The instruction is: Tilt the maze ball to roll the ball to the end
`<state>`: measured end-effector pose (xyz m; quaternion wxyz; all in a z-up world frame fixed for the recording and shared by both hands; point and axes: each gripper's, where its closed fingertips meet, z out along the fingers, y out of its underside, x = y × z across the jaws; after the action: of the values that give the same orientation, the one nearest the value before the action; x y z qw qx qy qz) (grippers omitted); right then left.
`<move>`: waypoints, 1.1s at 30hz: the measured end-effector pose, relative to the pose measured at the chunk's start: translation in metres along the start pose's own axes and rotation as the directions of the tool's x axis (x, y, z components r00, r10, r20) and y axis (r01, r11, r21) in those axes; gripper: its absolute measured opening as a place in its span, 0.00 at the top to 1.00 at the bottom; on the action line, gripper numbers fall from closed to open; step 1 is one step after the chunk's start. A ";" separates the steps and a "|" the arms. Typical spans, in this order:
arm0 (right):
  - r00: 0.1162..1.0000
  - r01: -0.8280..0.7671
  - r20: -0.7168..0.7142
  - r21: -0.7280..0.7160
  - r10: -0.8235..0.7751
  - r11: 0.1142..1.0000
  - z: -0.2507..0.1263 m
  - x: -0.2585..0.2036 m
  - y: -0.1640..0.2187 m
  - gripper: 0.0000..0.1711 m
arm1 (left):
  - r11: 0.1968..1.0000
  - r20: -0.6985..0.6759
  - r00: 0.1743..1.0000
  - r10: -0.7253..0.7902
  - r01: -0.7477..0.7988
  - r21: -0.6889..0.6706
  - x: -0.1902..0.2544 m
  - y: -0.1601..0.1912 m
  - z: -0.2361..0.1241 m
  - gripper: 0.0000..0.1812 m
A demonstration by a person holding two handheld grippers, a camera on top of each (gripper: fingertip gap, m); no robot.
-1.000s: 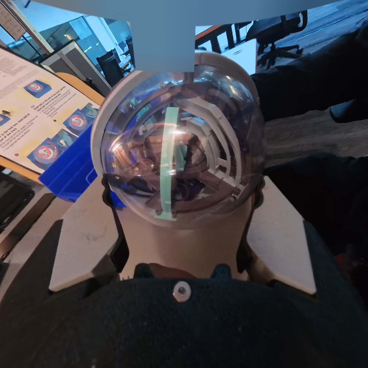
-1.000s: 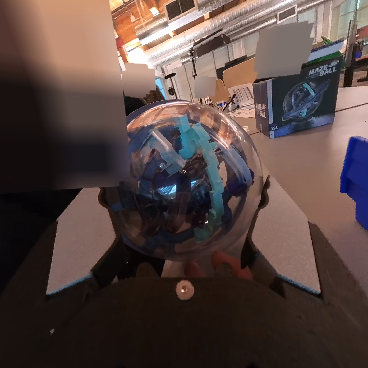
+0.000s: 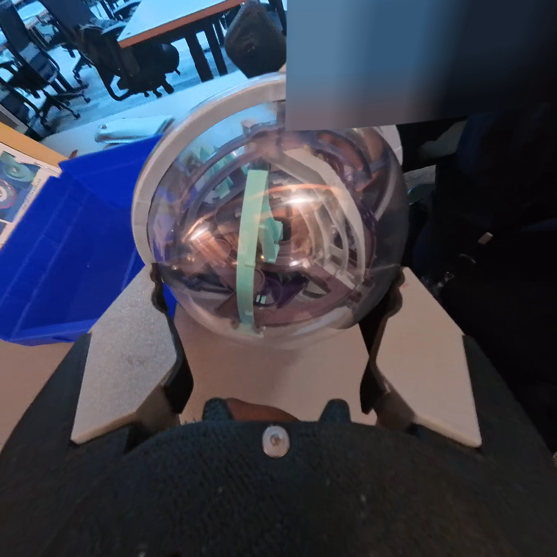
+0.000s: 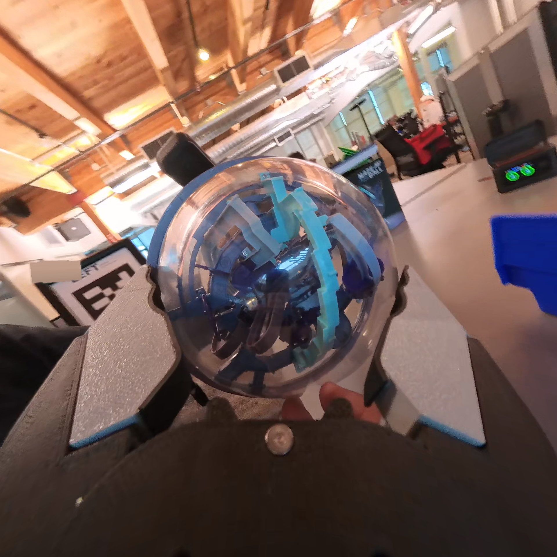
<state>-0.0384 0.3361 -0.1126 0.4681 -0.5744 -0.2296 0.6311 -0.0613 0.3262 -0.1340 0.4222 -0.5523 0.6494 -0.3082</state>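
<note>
The left hand-held gripper (image 3: 275, 283) is clamped on the maze ball (image 3: 271, 229), one dark finger pressing each side of the clear sphere. The right hand-held gripper (image 4: 275, 297) grips the same maze ball (image 4: 271, 280) in the same way from the opposite side, and fingertips (image 4: 328, 402) of the person show just beneath the sphere in the right wrist view. The maze ball is held up off the pale worktop (image 4: 470, 238), between the two pairs of fingers. Inside it run curved tracks in turquoise, pale grey, blue and dark purple; the small rolling ball cannot be made out. A blue ring circles the sphere's far edge in the right wrist view.

Just left of the maze ball in the left wrist view lies a blue bin (image 3: 69, 241) on the worktop. Behind the maze ball in the right wrist view stands a dark printed box (image 4: 378, 193), and farther behind it, office chairs (image 3: 120, 57).
</note>
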 end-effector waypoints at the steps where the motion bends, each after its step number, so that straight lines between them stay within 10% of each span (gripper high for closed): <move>1: 1.000 -0.009 -0.019 -0.013 0.009 1.000 -0.004 0.006 0.003 0.13 | 1.000 -0.009 1.000 -0.013 0.013 -0.009 -0.001 0.007 0.005 0.20; 20: 0.981 -0.036 -0.195 -0.161 0.004 0.986 -0.025 0.061 0.033 0.15 | 0.980 -0.140 0.974 -0.178 0.188 0.060 -0.019 0.055 0.046 0.21; 33: 0.927 0.023 -0.373 -0.042 -0.037 0.999 -0.037 0.075 0.019 0.16 | 0.950 0.237 0.932 -0.275 0.225 0.218 -0.029 0.032 0.020 0.48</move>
<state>-0.0019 0.3826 -0.1751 0.5021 -0.6890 -0.1567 0.4986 -0.0571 0.3619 -0.1647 0.5123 -0.6247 0.4795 -0.3426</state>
